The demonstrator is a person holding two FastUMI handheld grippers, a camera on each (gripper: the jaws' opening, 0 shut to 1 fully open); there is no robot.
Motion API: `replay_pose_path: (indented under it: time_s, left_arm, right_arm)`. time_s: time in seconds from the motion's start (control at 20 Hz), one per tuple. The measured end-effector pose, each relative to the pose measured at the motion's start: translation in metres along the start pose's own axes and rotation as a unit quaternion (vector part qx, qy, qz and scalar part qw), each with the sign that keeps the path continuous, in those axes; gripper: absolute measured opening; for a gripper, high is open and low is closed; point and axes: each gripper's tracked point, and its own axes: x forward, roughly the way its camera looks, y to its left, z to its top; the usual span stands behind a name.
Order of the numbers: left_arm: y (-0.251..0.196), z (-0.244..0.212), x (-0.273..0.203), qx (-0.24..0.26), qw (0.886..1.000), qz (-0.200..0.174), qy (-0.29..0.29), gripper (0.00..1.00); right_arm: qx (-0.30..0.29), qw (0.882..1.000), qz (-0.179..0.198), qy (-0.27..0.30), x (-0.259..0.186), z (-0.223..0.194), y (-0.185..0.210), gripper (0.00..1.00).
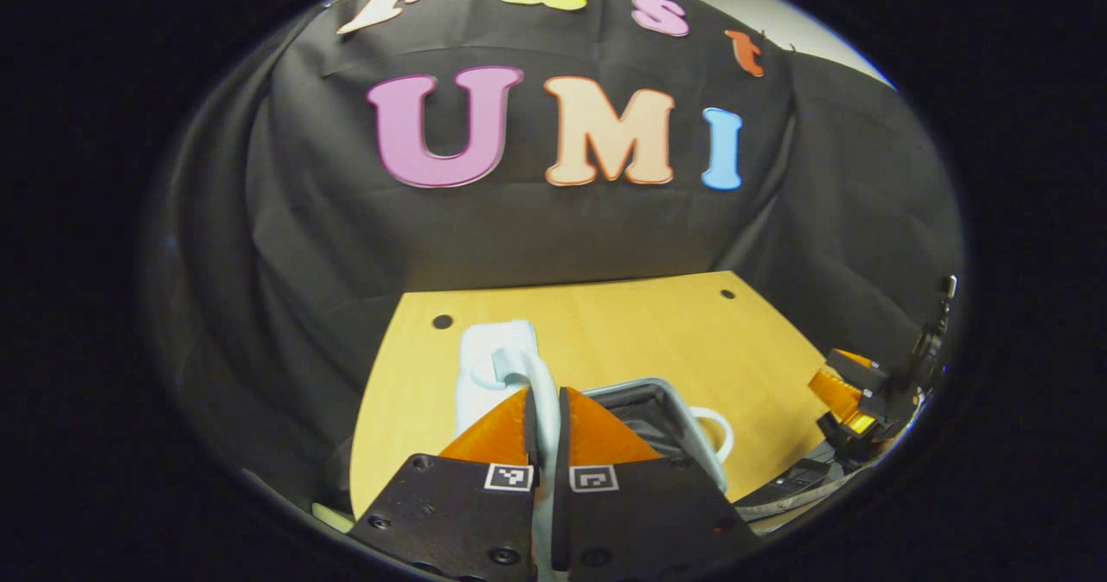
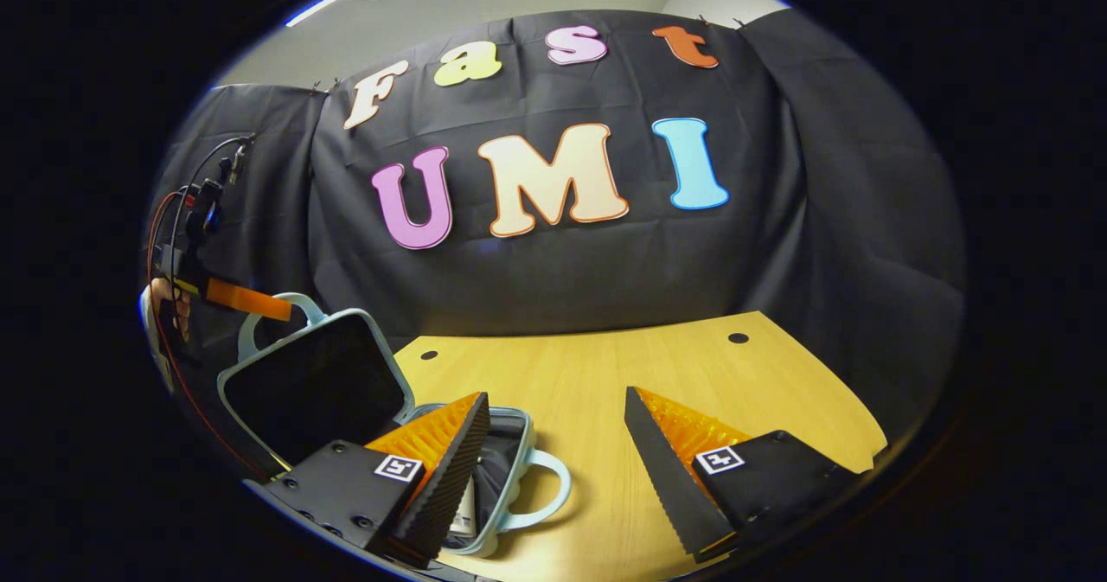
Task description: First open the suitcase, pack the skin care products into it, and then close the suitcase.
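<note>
Left gripper view first: the left gripper [image 1: 545, 426] has its jaws drawn nearly together, both fingers pinching the pale handle of the suitcase lid [image 1: 543, 392], a curved white band running up between them; beyond the tips the white lid edge [image 1: 493, 361] stands up over the wooden table [image 1: 675, 331]; just right of the fingers sits the open suitcase base [image 1: 657, 409] with its dark lining and a second looped handle [image 1: 718, 431]; far right, the other gripper [image 1: 852, 400] shows near the table's edge, with cables trailing below it.

Right gripper view now: the right gripper [image 2: 553, 444] has its jaws wide apart, nothing between them but bare tabletop [image 2: 605, 374]; its left-hand finger hangs over the open suitcase base [image 2: 510, 461], and whether it touches the rim I cannot tell; a pale item with a label [image 2: 467, 513] lies inside, mostly hidden behind that finger; the base's front handle [image 2: 549, 487] rests on the wood; to the left the lid [image 2: 316, 383] stands tilted up, dark inner face towards the camera; the left gripper [image 2: 251, 301] grips the lid's top handle, a hand [image 2: 169, 305] behind it, wires looping above.
</note>
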Motion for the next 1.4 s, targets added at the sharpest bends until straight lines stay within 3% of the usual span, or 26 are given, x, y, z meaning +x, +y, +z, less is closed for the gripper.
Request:
replay_pose_path:
  time_s: [0.1,0.2,0.45,1.05,1.15,1.25,1.4]
  left_arm:
    - [-0.024,0.003,0.01,-0.009,1.0,-0.018,-0.006,0.01]
    - [-0.05,0.002,0.017,-0.011,0.999,-0.035,-0.005,0.01]
    - [-0.128,-0.015,0.039,-0.044,0.994,-0.103,0.001,0.01]
    - [-0.239,-0.14,0.132,0.017,0.987,-0.115,0.113,0.03]
    - [-0.243,-0.135,0.132,0.029,0.991,-0.097,0.089,0.19]
    - [-0.245,-0.102,0.126,0.044,0.995,-0.082,0.024,0.45]
    - [-0.247,-0.037,0.093,0.042,0.993,-0.045,-0.103,1.0]
  right_arm:
    - [0.002,1.0,-0.008,-0.003,-0.006,0.0,-0.011,0.94]
    - [0.005,1.0,-0.017,-0.005,-0.014,0.001,-0.022,0.98]
    - [0.009,0.999,-0.038,-0.013,-0.034,0.003,-0.05,0.98]
    - [0.0,0.996,-0.085,-0.018,-0.074,0.006,-0.122,0.98]
    - [0.001,0.996,-0.089,-0.02,-0.079,0.008,-0.13,0.98]
    - [0.001,0.996,-0.09,-0.025,-0.081,0.014,-0.135,0.98]
    - [-0.01,0.995,-0.088,-0.049,-0.081,0.036,-0.139,0.98]
